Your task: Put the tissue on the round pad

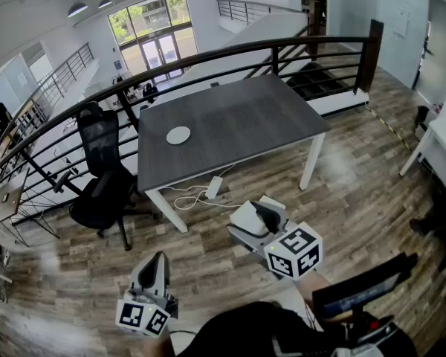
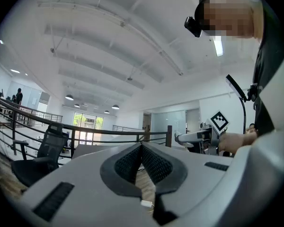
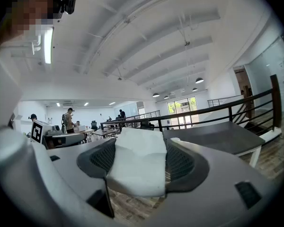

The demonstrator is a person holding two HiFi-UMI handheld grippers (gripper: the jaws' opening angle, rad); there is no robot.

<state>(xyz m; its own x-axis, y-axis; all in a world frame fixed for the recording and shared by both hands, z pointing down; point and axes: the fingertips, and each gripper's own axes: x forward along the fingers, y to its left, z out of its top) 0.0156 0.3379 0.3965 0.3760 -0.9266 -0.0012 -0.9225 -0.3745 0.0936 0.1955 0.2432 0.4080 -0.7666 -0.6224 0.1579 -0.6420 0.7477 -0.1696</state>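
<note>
The round white pad lies on the left part of the dark grey table, far ahead of both grippers. My right gripper hangs over the wooden floor in front of the table, shut on a white folded tissue pack. In the right gripper view the tissue fills the gap between the dark pads of the right gripper. My left gripper is lower and to the left, above the floor. In its own view the left gripper has its jaws together with nothing in them.
A black office chair stands at the table's left end. A white power strip with cable lies on the floor under the table's front edge. A dark curved railing runs behind the table. A black device on a stand is near my right side.
</note>
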